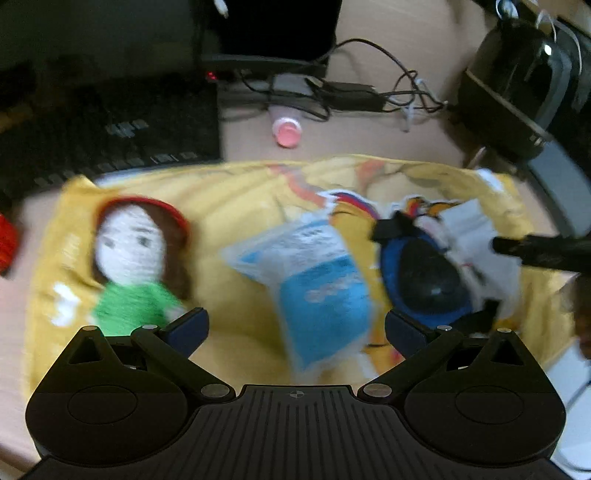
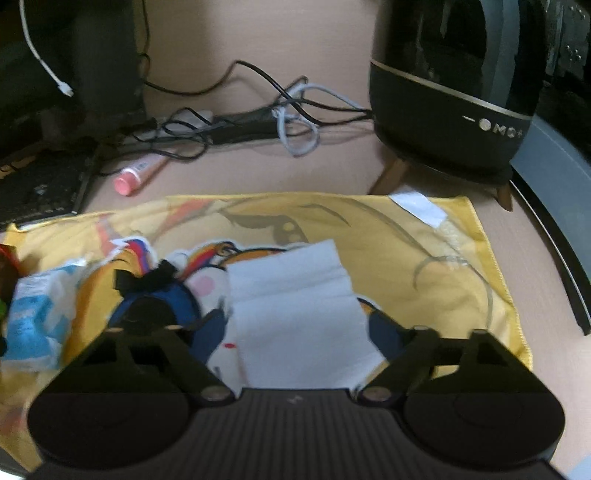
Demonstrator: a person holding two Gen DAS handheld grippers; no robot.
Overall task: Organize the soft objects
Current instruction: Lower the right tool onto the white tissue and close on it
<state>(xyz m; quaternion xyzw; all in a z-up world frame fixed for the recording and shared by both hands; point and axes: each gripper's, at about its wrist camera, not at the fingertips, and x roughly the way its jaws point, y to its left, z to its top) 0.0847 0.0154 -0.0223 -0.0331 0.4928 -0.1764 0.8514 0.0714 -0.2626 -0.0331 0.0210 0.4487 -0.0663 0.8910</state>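
Beige desk (image 2: pixel 258 33) under a yellow cloth (image 2: pixel 424 251). Left gripper (image 1: pixel 295 328) gapes wide, empty; blue packet (image 1: pixel 317 288) at twelve, knitted doll (image 1: pixel 133 254) at ten. Right gripper (image 2: pixel 295 328) wide over the white tissue (image 2: pixel 295 314); blue plush (image 2: pixel 162 306) at nine.

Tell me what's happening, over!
Left gripper open above blue packet. Right gripper open around white folded cloth. Doll untouched on yellow towel. Nothing blocking.
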